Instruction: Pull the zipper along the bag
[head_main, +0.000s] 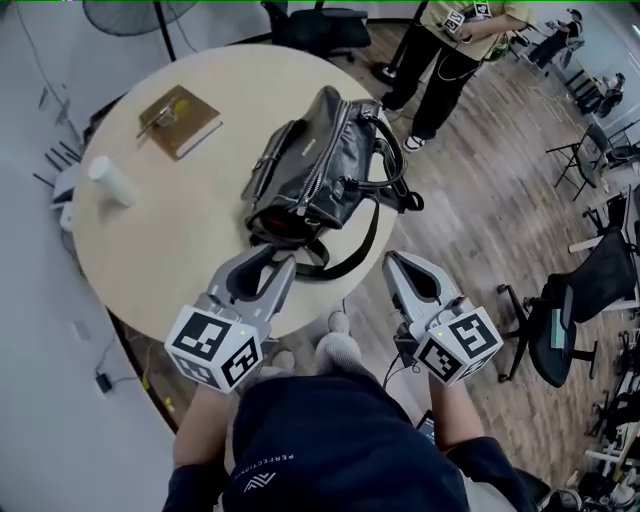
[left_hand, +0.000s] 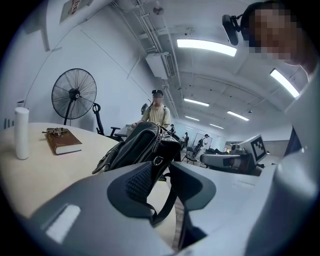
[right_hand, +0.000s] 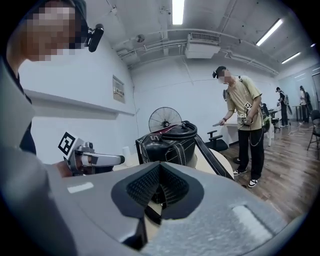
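Left gripper, fingers spread, and right gripper, fingers pressed together, point toward bag

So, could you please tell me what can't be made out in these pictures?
The zipper pull on the bag: too small, head view.
The small item on the book: too small, head and left gripper views.
The lower end of the strap: left gripper view, hidden behind the left gripper itself.
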